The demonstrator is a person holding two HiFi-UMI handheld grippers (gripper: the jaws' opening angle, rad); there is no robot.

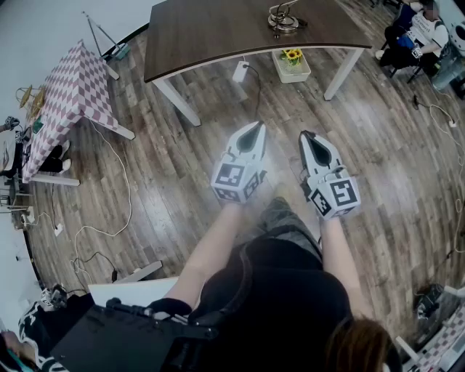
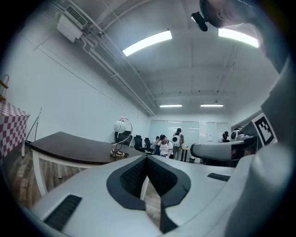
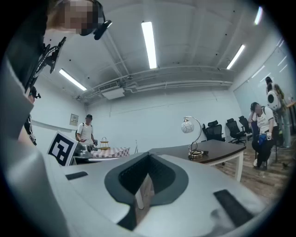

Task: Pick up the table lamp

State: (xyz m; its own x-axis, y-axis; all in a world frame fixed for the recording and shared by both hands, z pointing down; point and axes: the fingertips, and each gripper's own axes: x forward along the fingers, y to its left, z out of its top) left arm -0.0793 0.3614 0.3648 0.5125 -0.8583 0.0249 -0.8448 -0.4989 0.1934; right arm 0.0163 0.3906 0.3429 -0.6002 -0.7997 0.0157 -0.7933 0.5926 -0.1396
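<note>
The table lamp (image 1: 283,18), a white globe on a curved metal arm with a round base, stands near the back edge of a dark wooden table (image 1: 218,33) with white legs. Both grippers are held level over the floor, well short of the table and pointing toward it. My left gripper (image 1: 255,126) is shut with nothing in it, and my right gripper (image 1: 306,135) is shut and empty too. In the left gripper view the lamp (image 2: 120,139) shows left of the shut gripper (image 2: 147,157). In the right gripper view the lamp (image 3: 191,139) stands to the right of the shut gripper (image 3: 149,156).
A white box of sunflowers (image 1: 292,64) and a power strip (image 1: 241,70) sit under the table. A checkered-cloth table (image 1: 69,94) stands at the left, with cables (image 1: 109,218) across the wood floor. People (image 1: 418,36) and office chairs are at the far right.
</note>
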